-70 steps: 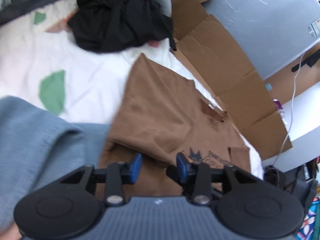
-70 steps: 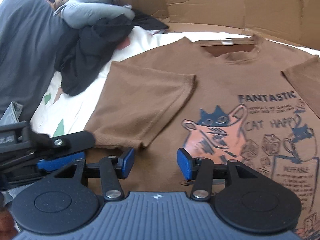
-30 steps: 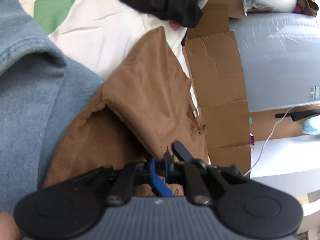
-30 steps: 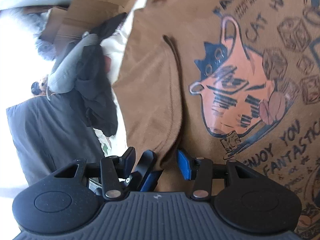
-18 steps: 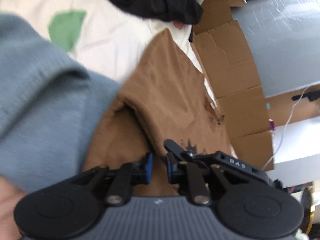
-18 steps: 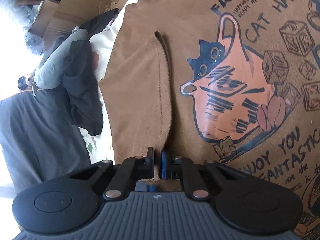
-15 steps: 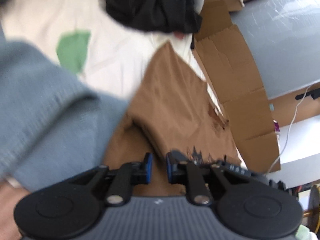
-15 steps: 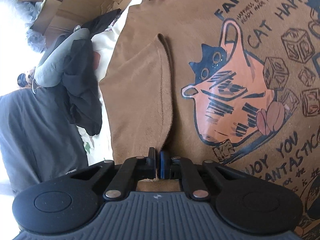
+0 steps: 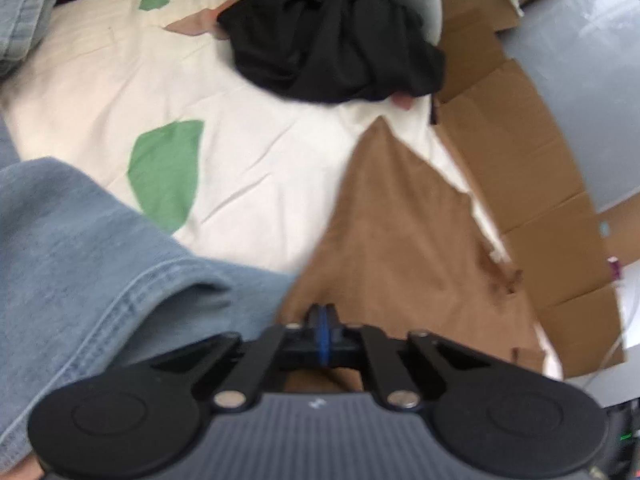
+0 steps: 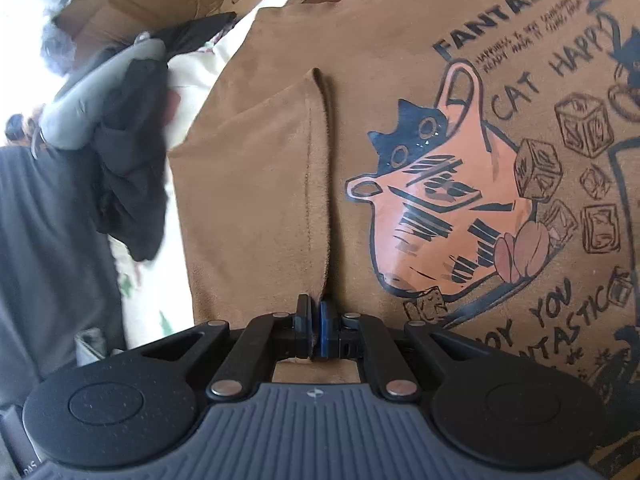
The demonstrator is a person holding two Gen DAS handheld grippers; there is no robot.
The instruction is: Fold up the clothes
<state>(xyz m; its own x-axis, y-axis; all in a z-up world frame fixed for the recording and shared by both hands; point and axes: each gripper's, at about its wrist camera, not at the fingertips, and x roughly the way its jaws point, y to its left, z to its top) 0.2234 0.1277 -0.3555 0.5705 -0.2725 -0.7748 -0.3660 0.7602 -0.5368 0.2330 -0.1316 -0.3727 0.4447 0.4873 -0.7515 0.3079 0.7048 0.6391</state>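
Note:
A brown T-shirt (image 10: 260, 200) with a cat print lies face up on the bed, its left sleeve folded in over the chest. The right gripper (image 10: 316, 320) is shut on the lower corner of that folded sleeve, where the hem (image 10: 316, 168) runs straight into the jaws. In the left wrist view the same T-shirt (image 9: 400, 232) stretches away toward its collar. The left gripper (image 9: 322, 316) has its jaws closing tight, blue pads together, pinching the shirt's near edge beside the jeans. The fabric behind both grippers is hidden.
Blue denim jeans (image 9: 80, 264) lie bunched at the left, touching the shirt. A black garment pile (image 9: 332, 44) sits further back on the white sheet (image 9: 260, 152) with green patches. Flattened cardboard (image 9: 520, 152) lines the far side. A dark grey cloth (image 10: 44, 248) covers the left.
The right gripper went from open to shut on the sleeve corner. The left gripper's pads closed fully together, and it rose and rolled, so more of the sheet shows.

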